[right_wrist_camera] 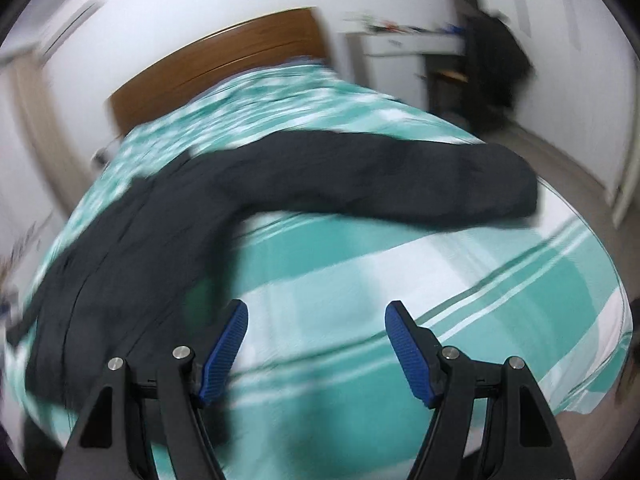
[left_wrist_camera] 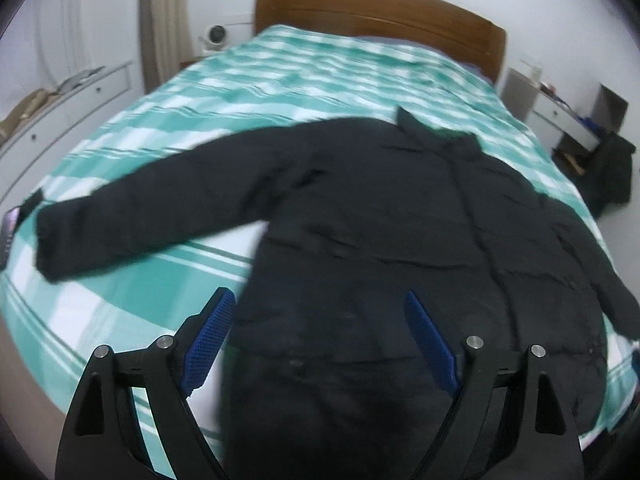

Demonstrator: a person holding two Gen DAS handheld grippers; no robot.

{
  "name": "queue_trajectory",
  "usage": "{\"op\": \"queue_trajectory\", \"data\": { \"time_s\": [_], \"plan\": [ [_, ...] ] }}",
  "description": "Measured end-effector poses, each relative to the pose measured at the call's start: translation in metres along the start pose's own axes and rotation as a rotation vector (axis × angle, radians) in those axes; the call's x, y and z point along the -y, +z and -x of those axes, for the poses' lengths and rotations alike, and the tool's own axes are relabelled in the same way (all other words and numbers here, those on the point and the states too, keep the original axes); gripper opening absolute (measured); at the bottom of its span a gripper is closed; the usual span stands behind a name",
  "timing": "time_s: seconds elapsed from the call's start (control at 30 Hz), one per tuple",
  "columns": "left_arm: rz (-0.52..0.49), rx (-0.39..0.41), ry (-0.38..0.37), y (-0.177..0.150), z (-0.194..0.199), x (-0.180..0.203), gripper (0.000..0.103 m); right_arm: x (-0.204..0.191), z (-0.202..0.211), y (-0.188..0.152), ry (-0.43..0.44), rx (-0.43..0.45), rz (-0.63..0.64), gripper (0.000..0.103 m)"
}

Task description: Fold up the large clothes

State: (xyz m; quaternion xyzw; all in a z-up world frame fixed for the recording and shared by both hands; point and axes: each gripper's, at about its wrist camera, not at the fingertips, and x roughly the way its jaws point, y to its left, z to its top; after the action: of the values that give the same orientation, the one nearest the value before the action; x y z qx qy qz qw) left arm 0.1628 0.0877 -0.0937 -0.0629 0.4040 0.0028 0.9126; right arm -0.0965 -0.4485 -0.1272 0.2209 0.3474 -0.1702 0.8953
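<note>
A large black padded jacket (left_wrist_camera: 384,216) lies spread flat on the bed, collar toward the headboard, one sleeve (left_wrist_camera: 132,216) stretched out to the left. My left gripper (left_wrist_camera: 320,300) hovers open above the jacket's lower hem, blue pads wide apart, nothing between them. In the right wrist view the jacket (right_wrist_camera: 132,232) sits at left and its other sleeve (right_wrist_camera: 400,184) reaches right across the cover. My right gripper (right_wrist_camera: 316,312) is open over bare bedcover, just right of the jacket's hem, holding nothing.
The bed has a green and white striped cover (left_wrist_camera: 280,76) and a brown wooden headboard (left_wrist_camera: 376,8). A white dresser (left_wrist_camera: 60,112) stands at left, a white desk (left_wrist_camera: 560,108) with dark clothing (left_wrist_camera: 612,172) beside it at right. A dark phone-like object (left_wrist_camera: 10,236) lies at the bed's left edge.
</note>
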Motion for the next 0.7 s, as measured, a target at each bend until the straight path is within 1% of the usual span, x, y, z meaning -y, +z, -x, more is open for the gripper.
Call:
{"op": "queue_trajectory", "data": {
  "time_s": [0.03, 0.1, 0.13, 0.2, 0.27, 0.3, 0.37, 0.4, 0.43, 0.47, 0.5, 0.53, 0.57, 0.6, 0.67, 0.7],
  "plan": [
    [-0.006, -0.003, -0.01, -0.003, -0.002, 0.005, 0.087, 0.022, -0.007, 0.01, -0.007, -0.005, -0.079, 0.073],
    [-0.022, -0.009, -0.007, -0.011, -0.002, 0.01, 0.087, 0.07, -0.022, 0.029, -0.02, -0.006, -0.247, 0.073],
    [-0.03, -0.014, -0.001, -0.016, -0.001, 0.012, 0.087, 0.089, -0.029, 0.037, -0.016, -0.001, -0.312, 0.073],
    [-0.041, -0.027, 0.017, -0.023, -0.002, 0.01, 0.087, 0.114, -0.04, 0.049, 0.014, 0.012, -0.403, 0.073],
    [-0.043, -0.041, 0.033, -0.028, -0.004, 0.007, 0.087, 0.133, -0.055, 0.06, 0.066, 0.021, -0.491, 0.073],
    [-0.041, -0.048, 0.042, -0.031, -0.007, 0.006, 0.087, 0.141, -0.063, 0.064, 0.076, 0.024, -0.54, 0.073],
    [-0.032, -0.06, 0.061, -0.035, -0.008, 0.0, 0.087, 0.153, -0.075, 0.07, 0.046, 0.053, -0.626, 0.073],
    [-0.03, -0.062, 0.066, -0.036, -0.008, -0.001, 0.087, 0.157, -0.079, 0.074, 0.039, 0.065, -0.647, 0.072],
    [-0.03, -0.064, 0.072, -0.038, -0.008, -0.003, 0.087, 0.157, -0.082, 0.077, 0.023, 0.076, -0.653, 0.07],
    [-0.032, -0.066, 0.078, -0.04, -0.007, -0.003, 0.087, 0.154, -0.085, 0.084, -0.031, 0.083, -0.623, 0.043],
    [-0.036, -0.066, 0.082, -0.041, -0.007, -0.003, 0.087, 0.149, -0.084, 0.088, -0.059, 0.089, -0.59, 0.019],
    [-0.041, -0.065, 0.085, -0.04, -0.006, -0.002, 0.087, 0.136, -0.079, 0.095, -0.09, 0.111, -0.532, 0.019],
    [-0.046, -0.06, 0.082, -0.04, -0.003, -0.001, 0.087, 0.123, -0.072, 0.1, -0.093, 0.139, -0.481, 0.017],
    [-0.051, -0.054, 0.076, -0.039, -0.001, 0.001, 0.087, 0.101, -0.059, 0.106, -0.085, 0.178, -0.386, 0.016],
    [-0.069, -0.042, 0.051, -0.035, 0.002, 0.01, 0.087, 0.035, -0.03, 0.115, -0.07, 0.255, -0.108, 0.015],
    [-0.084, -0.038, 0.036, -0.033, 0.003, 0.019, 0.087, 0.011, -0.019, 0.115, -0.065, 0.277, -0.002, 0.015]
  ]
}}
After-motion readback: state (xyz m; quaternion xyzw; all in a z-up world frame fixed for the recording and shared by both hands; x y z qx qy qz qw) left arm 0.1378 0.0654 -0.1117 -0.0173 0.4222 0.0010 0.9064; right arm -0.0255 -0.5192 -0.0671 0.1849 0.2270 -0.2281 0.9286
